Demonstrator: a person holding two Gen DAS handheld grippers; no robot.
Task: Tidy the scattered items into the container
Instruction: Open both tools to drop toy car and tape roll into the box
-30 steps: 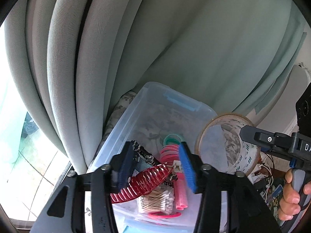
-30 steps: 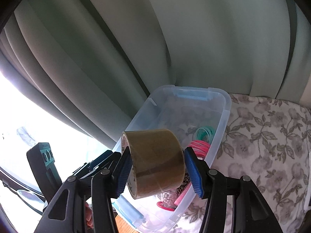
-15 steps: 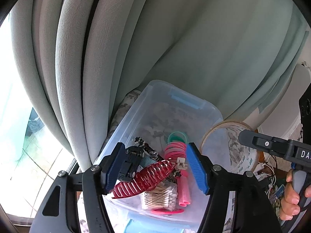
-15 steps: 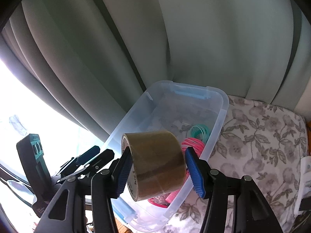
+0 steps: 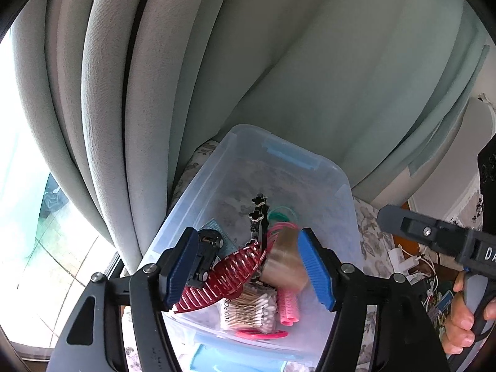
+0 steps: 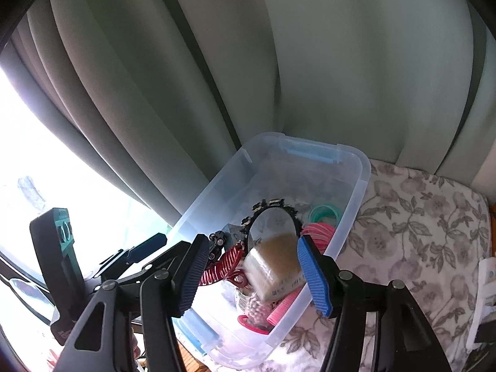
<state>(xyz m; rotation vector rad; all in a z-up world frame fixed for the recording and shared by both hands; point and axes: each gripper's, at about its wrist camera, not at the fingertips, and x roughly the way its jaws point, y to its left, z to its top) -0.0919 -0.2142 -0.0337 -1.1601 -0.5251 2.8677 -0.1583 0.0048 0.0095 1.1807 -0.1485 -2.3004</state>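
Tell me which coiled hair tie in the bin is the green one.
The green coil lies farther back in the clear bin, toward the curtain; the pink coil sits just in front of it.

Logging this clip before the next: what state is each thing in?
Clear plastic storage box: lidless, partly filled.
Brown packing tape roll: blurred, apparently dropping into box.
Dark red claw hair clip: lying in box.
Cotton swab packet: in box.
Left gripper: open.
Right gripper: open.
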